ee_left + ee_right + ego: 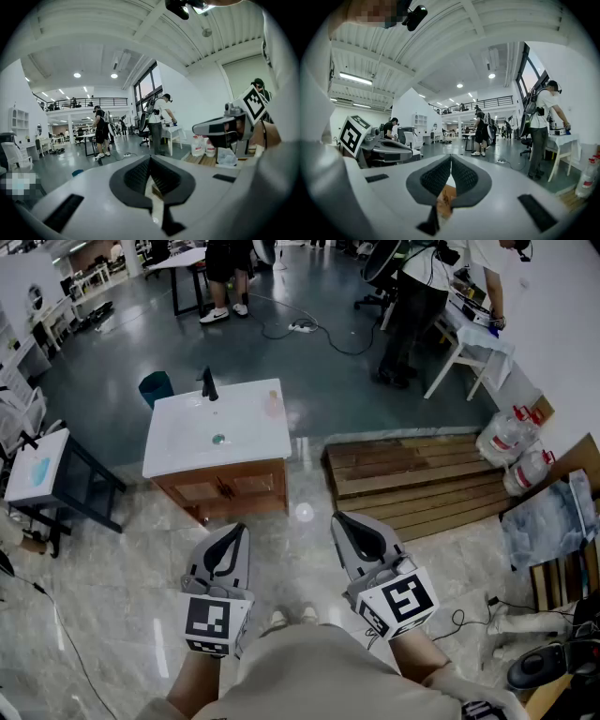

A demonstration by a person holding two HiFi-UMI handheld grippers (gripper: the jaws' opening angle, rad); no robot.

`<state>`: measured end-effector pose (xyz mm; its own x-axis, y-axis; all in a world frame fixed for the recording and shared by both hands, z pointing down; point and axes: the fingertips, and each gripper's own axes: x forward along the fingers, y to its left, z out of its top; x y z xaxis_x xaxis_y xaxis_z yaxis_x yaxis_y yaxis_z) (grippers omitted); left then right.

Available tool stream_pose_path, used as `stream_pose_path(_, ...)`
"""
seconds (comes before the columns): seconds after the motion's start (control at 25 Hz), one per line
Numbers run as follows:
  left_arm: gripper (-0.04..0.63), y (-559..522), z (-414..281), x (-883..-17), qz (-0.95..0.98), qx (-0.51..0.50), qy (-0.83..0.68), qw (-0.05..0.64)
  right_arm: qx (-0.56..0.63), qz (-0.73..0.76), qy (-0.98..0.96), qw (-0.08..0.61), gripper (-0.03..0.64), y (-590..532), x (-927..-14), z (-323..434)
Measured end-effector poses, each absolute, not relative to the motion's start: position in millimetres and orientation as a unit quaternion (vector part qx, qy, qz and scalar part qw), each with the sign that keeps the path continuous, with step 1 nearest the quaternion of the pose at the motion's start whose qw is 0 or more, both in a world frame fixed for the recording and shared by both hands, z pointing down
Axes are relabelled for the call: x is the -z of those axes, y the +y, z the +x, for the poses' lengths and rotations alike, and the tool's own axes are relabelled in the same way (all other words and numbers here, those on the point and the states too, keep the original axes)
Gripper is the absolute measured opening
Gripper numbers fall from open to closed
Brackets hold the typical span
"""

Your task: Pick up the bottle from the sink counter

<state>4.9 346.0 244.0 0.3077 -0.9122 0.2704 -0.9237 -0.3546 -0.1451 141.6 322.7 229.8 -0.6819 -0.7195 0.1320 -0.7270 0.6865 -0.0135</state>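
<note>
I am standing well back from the sink counter [187, 451], which is sitting ahead of me and a little to the left on the glossy floor, with a wooden pallet [422, 486] just to its right. I am reading the pale pinkish shape near the counter's back right corner as the bottle [273, 406], though it is too small and faint to be sure; it is lying well right of the faucet [208, 385]. I am holding the left gripper [238, 527] and the right gripper [339, 518] low in front of me, each with its jaws pressed together on nothing. To do this approach well, I am planning to walk in along the counter's front right, keeping clear of the pallet, and spread the right jaws before reaching in.
</note>
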Motion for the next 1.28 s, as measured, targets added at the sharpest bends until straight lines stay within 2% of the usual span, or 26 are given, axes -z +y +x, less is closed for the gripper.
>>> stream_pose_path(1.28, 0.006, 335, 44, -276, 0.799, -0.165, -0.578, 0.025, -0.037, 0.374, -0.926, 0.049, -0.002, 308, -260, 173)
